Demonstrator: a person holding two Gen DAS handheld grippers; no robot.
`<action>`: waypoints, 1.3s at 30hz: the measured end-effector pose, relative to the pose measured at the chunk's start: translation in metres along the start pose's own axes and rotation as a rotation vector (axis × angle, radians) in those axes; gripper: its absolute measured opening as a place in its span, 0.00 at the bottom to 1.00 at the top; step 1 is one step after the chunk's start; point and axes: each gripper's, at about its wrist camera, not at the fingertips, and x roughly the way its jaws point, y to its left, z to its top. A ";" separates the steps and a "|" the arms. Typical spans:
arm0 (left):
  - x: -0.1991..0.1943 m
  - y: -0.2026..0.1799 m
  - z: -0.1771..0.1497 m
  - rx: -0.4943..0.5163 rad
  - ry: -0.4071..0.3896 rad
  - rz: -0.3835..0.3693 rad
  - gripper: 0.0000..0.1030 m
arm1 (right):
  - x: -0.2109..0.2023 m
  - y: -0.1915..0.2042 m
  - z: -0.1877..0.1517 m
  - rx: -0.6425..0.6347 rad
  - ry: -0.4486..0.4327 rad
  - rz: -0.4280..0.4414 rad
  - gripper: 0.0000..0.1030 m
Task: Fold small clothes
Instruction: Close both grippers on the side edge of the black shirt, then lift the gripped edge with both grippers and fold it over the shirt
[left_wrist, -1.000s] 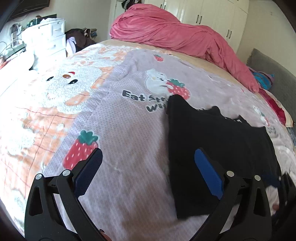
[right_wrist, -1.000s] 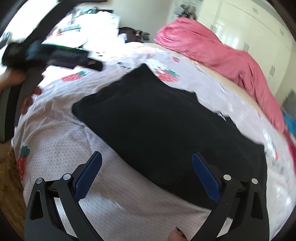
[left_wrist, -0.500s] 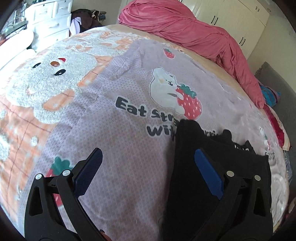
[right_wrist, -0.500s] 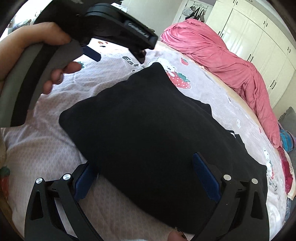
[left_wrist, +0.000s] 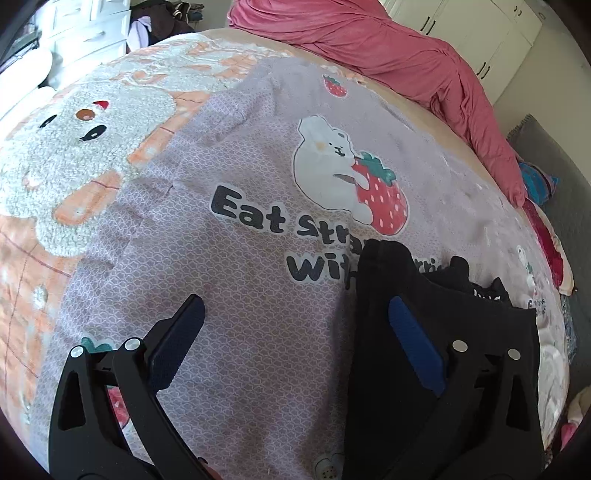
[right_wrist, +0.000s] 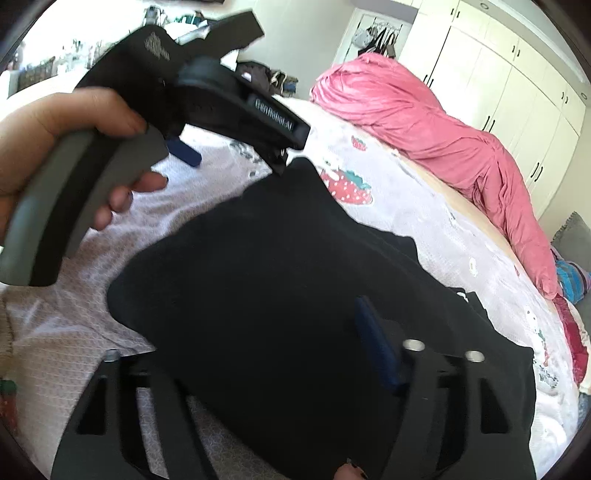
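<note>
Right wrist view. Bed: large, under a lilac strawberry-print cover, with a heaped pink quilt along the far edge.

Black garment: the task's thing, spread flat on the cover, long axis running from near left to far right. Its near edge lies between the jaws of the right gripper, which are closing on the hem; the left pad is hidden under cloth, so contact cannot be told.

Left gripper: jaws released, wide apart and empty. In its own view the garment's peaked corner lies just beside and beyond its right finger, over the printed lettering. Seen from the right wrist, the tool sits in a hand above that far corner.

Governing relation: the right gripper is already at the garment, the left just short of its corner, so the right is nearer.

Change from a second back: the right jaws stood wide with the hem ahead of them, and now narrow around it; the left gripper has come across the cover to the corner.
</note>
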 end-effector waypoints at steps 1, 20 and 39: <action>0.000 -0.001 0.000 -0.004 0.002 -0.018 0.91 | -0.003 -0.002 0.000 0.010 -0.011 0.017 0.38; 0.020 -0.021 -0.011 -0.078 0.095 -0.336 0.91 | -0.040 -0.034 -0.007 0.193 -0.112 0.070 0.19; 0.006 -0.067 -0.022 -0.060 0.064 -0.460 0.23 | -0.062 -0.054 -0.020 0.244 -0.150 0.019 0.18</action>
